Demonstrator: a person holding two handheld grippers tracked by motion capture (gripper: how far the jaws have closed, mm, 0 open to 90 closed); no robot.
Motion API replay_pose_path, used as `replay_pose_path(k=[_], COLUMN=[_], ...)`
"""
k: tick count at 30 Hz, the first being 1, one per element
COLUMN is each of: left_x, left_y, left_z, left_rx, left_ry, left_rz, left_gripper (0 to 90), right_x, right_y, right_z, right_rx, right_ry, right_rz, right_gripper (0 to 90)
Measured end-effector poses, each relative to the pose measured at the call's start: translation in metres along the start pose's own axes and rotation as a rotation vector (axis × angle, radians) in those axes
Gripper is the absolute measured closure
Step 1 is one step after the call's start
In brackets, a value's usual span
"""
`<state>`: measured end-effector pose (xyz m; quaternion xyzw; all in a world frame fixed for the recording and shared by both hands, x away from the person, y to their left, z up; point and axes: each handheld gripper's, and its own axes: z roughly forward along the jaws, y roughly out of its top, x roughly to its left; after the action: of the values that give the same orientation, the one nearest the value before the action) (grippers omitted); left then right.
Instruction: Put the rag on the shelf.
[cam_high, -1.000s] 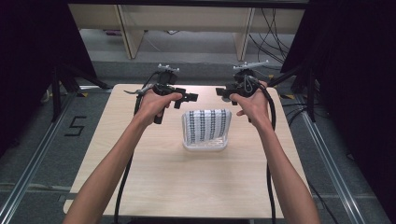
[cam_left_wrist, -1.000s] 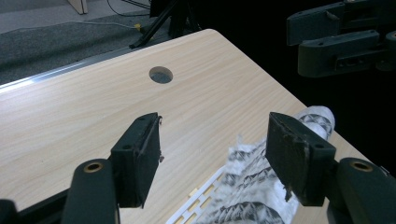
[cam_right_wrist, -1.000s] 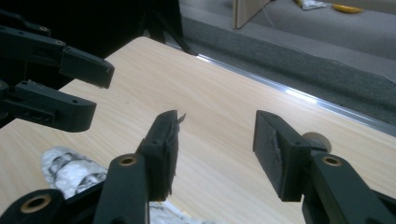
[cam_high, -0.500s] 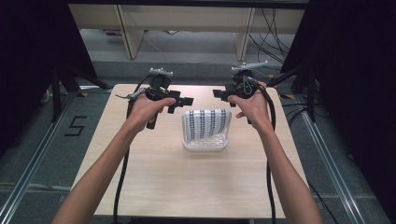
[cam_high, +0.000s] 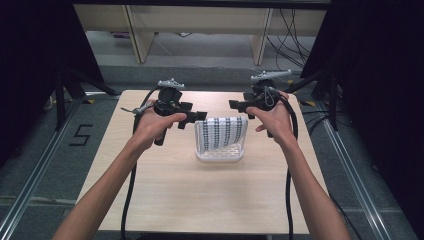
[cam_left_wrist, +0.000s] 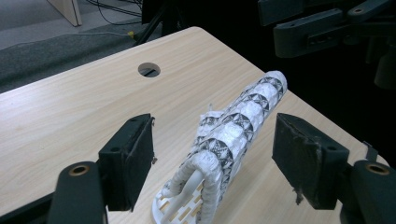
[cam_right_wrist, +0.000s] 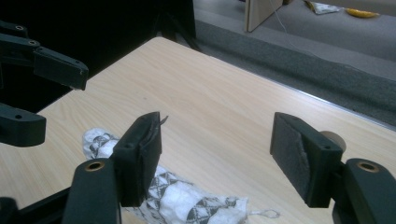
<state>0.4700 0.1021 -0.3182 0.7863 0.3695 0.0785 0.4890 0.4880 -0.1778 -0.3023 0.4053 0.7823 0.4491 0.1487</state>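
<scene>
The left gripper (cam_left_wrist: 212, 158) has its jaws spread wide with nothing between the pads, hovering just beside the near end of a black-and-white patterned cloth (cam_left_wrist: 238, 126) draped over the rim of a small white basket (cam_high: 220, 154). The right gripper (cam_right_wrist: 217, 154) is likewise wide apart and empty, held above the cloth's other end. The basket sits near the middle of the wooden table (cam_high: 200, 200), between the two hands, each gripper just off one side.
</scene>
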Motion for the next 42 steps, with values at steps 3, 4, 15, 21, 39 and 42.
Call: replay_pose_path(k=[3,4,15,21,39,42], left_x=[-0.002,-0.003,-0.017,-0.023,-0.027,-0.028], left_y=[-0.002,-0.002,-0.013,-0.022,-0.051,-0.056], left_z=[0.000,0.000,-0.007,-0.010,-0.024,-0.026], left_rx=[-0.002,-0.003,-0.006,-0.022,-0.050,-0.046], left_ry=[-0.004,-0.006,-0.014,-0.025,-0.019,-0.021], left_rz=[0.004,0.005,0.052,0.034,0.029,0.034], left_gripper=[28.7,28.7,26.1,23.0,20.5,19.8], right_x=[0.002,0.005,0.011,0.017,0.031,0.031], right_y=[0.001,0.000,-0.011,-0.019,-0.034,-0.036], right_z=[-0.004,-0.005,-0.013,-0.022,-0.032,-0.033], right_rx=[0.002,-0.004,-0.016,-0.033,-0.057,-0.068], right_ry=[-0.001,0.018,0.035,0.039,0.061,0.056], right_rz=[-0.019,-0.017,-0.026,-0.033,-0.070,-0.094], right_gripper=[34.1,34.0,31.0,27.0,25.9,25.7])
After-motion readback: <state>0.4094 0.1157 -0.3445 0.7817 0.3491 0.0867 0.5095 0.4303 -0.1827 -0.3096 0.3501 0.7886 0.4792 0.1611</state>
